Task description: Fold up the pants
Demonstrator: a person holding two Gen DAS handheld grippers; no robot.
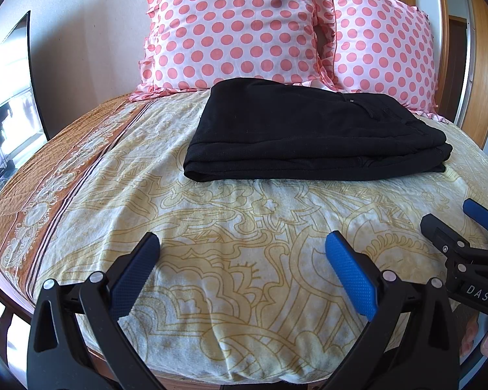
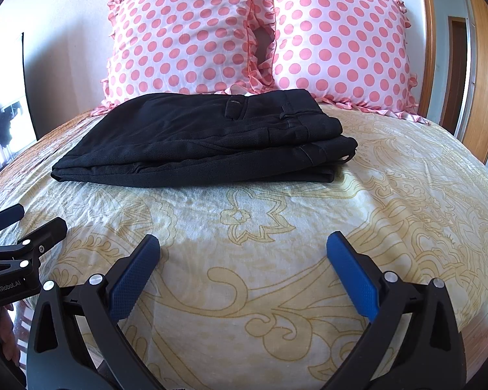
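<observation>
Bedroom setting: one bed (image 1: pixel 244 292) covered by a cream sheet printed with yellow floral linework, with a wooden frame behind it on the right.

Item 1: black fabric pants (image 1: pixel 309 136), folded into a flat layered rectangle, lying on the sheet at the far part of the bed, just in front of the pillows. The right wrist view shows the waistband end with belt loops and a pocket slit on the stack's right side; the left wrist view renders the same stack mostly as plain dark cloth, with the rounded fold edge at its left end.

Item 2: two white pillows with pink polka dots and ruffled edges (image 2: pixel 192 35), propped side by side against the wall behind the pants.

Item 3: left tongs (image 1: pixel 242 273), black arms with blue textured pads, spread wide apart, holding nothing, over bare sheet near the bed's front edge and well apart from the pants. Seen also at the left edge of the right wrist view, lettered "GenRobot.AI".

Item 4: right tongs (image 2: pixel 244 273), same build, likewise spread wide and empty, beside the left pair.

Left wrist view only: an orange-brown patterned border band (image 1: pixel 48 195) along the sheet's left side, a dark flat screen (image 1: pixel 13 97) at far left, and fingertips at lower right.
</observation>
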